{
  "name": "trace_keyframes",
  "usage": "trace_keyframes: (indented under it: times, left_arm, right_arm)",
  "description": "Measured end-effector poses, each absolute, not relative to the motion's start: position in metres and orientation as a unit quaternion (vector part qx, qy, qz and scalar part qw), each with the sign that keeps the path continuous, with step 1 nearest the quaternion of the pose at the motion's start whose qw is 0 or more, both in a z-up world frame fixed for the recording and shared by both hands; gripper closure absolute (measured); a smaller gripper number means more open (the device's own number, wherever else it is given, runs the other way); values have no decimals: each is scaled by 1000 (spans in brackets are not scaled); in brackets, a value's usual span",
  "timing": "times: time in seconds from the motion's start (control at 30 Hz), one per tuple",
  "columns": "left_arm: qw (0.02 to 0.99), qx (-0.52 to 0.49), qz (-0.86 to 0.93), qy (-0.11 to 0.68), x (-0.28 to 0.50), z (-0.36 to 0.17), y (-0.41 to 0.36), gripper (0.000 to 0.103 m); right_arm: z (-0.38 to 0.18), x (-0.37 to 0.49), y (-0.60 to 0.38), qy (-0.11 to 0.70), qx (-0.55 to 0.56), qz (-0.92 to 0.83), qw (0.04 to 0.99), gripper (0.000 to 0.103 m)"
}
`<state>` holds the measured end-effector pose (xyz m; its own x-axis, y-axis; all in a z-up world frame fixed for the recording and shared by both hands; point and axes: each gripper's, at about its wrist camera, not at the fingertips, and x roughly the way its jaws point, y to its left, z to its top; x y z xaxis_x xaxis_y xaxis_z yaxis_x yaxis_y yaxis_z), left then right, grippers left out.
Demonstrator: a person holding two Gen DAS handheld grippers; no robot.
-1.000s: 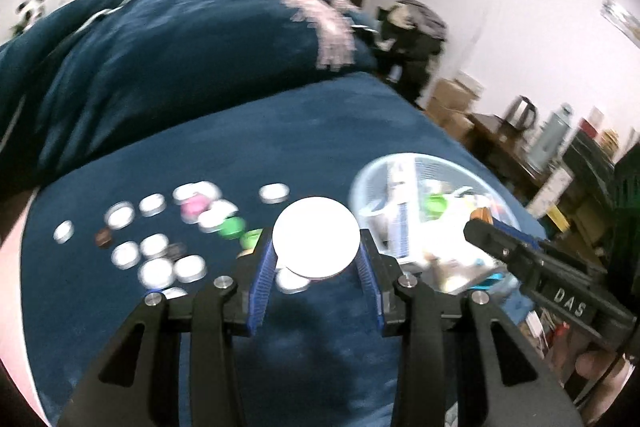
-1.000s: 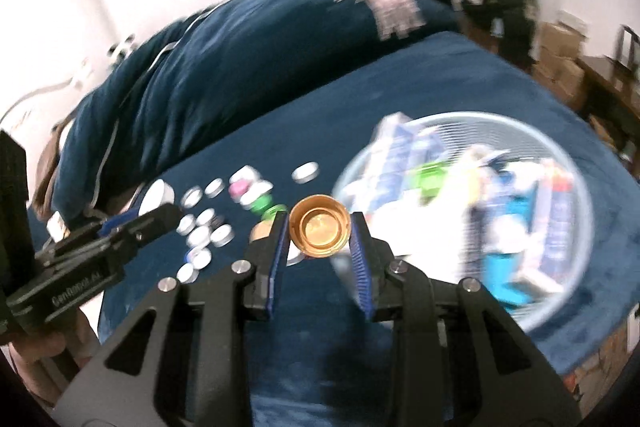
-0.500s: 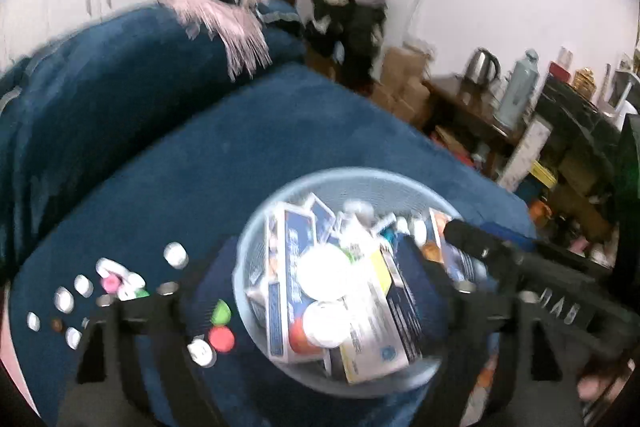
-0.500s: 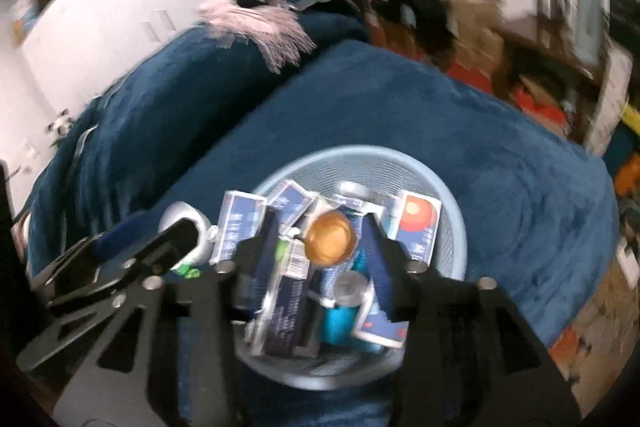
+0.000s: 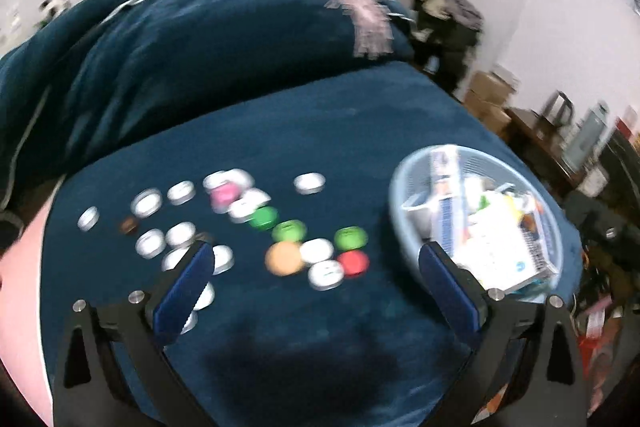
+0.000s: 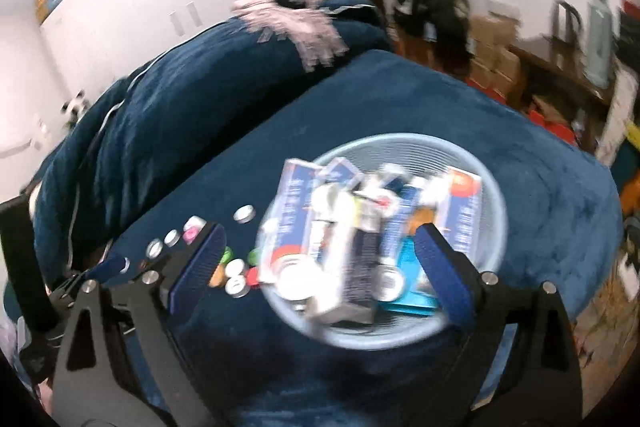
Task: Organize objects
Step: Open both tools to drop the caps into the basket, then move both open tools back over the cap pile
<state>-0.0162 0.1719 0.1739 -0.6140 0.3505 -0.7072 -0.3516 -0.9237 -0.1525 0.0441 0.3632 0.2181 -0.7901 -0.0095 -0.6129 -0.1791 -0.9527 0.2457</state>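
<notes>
Several loose bottle caps lie on the blue blanket, among them white caps point(image 5: 316, 251), green caps point(image 5: 289, 230), an orange cap point(image 5: 284, 257) and a red cap point(image 5: 353, 263). A pale blue mesh basket point(image 5: 404, 195) full of boxes and caps stands to their right. My left gripper point(image 5: 316, 283) is open and empty above the caps. My right gripper point(image 6: 320, 259) is open and empty over the basket point(image 6: 492, 195), with caps point(image 6: 245, 214) to its left. The left gripper's finger point(image 6: 108, 265) shows at the lower left of the right wrist view.
A heap of dark blue bedding point(image 5: 180, 59) with a pink fringed cloth point(image 5: 360, 15) rises behind the caps. Cardboard boxes point(image 5: 488, 99) and a cluttered table point(image 5: 560, 147) stand to the right past the bed edge.
Both grippers have opened and let go: the large white cap and the orange cap went into the basket. The left gripper has swung back left over the loose caps.
</notes>
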Motion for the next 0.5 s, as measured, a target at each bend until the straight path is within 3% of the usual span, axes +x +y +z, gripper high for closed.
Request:
trace_keyframes:
  times: [0.27,0.5]
  left_arm:
    - [106,-454,884,-26,-22,118,79,1]
    - [43,-535,842,-52,-12,52,19,1]
  right_arm:
    - [212,28,281,75,-357,930,-52,7]
    - [143,3,210,-11,-490,864,-113,7]
